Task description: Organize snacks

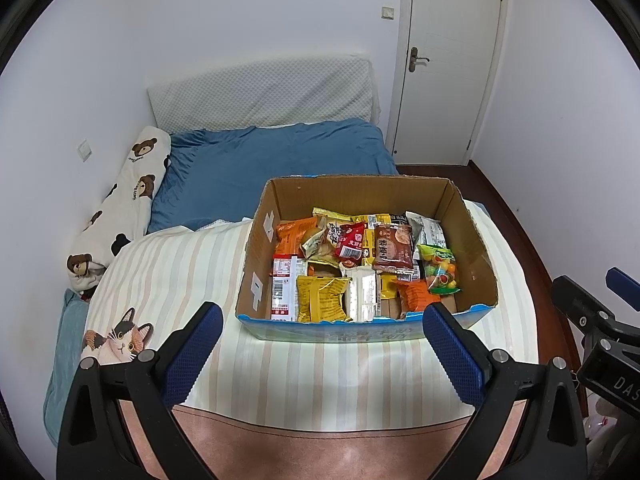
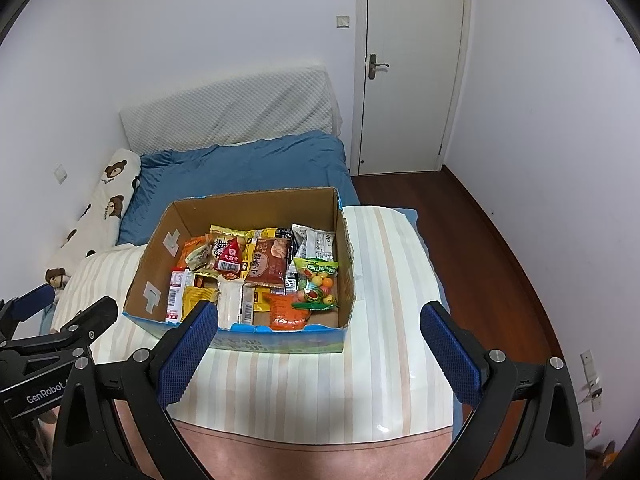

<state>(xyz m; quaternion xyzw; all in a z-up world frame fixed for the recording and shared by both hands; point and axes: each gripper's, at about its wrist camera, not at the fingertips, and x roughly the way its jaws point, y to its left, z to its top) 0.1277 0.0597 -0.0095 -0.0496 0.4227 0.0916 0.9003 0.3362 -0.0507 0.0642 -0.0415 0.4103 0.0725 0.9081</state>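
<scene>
Cardboard box brims with crinkly snack packets; both grippers gape wide, empty.

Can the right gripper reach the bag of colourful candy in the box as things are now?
Probably yes. The right gripper is open and empty, the box has no lid, and the candy bag lies on top near the right wall, with nothing over it.

We read "GenRobot" in white on the black body of the left gripper, at the near left of the right wrist view. "DAS" stands on the right gripper. Snack packet print is not legible.
</scene>
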